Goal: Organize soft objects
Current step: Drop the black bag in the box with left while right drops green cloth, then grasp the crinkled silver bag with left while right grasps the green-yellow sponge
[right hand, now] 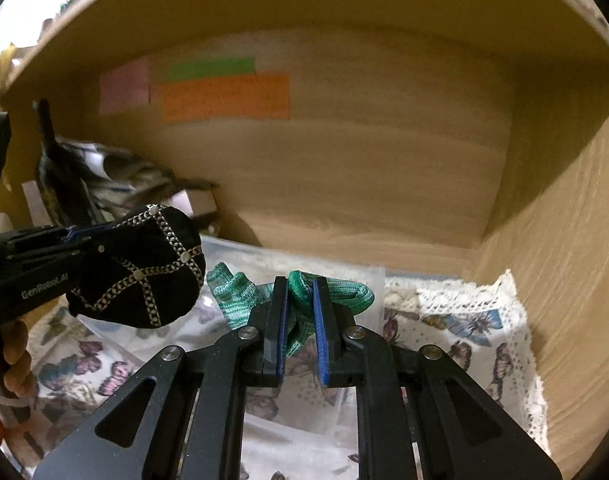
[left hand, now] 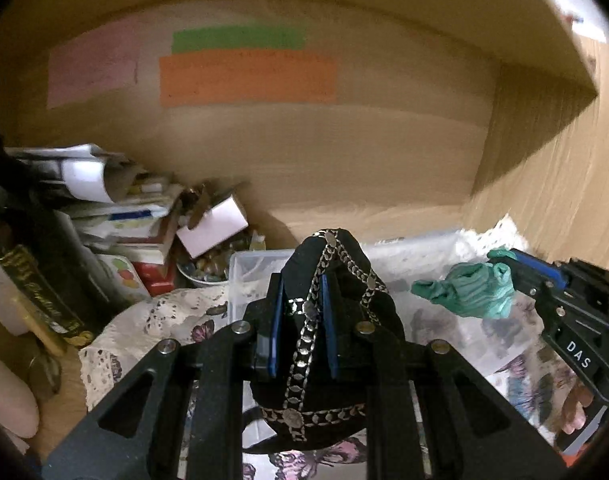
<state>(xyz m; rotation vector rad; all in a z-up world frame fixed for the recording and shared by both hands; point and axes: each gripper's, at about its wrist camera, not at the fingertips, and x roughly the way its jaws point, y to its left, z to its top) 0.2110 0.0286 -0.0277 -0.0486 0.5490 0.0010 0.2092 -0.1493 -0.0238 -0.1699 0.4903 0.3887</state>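
My left gripper point(left hand: 302, 280) is shut on a black cap with silver chain trim point(left hand: 336, 264) and holds it above a clear plastic box point(left hand: 248, 268). The cap also shows in the right wrist view point(right hand: 144, 268) at the left, with the left gripper point(right hand: 70, 240) on it. My right gripper point(right hand: 300, 282) is shut on a green knitted piece point(right hand: 240, 292) and holds it above the same box point(right hand: 368, 276). In the left wrist view the green piece point(left hand: 468, 288) hangs from the right gripper point(left hand: 508, 264) at the right.
A butterfly-print cloth with lace edge point(right hand: 464, 328) covers the shelf floor inside a wooden cubby. A pile of books, papers and a bowl point(left hand: 124, 232) fills the left corner. Orange, green and pink paper notes point(left hand: 246, 78) are stuck on the back wall. The side wall point(right hand: 564, 240) stands close on the right.
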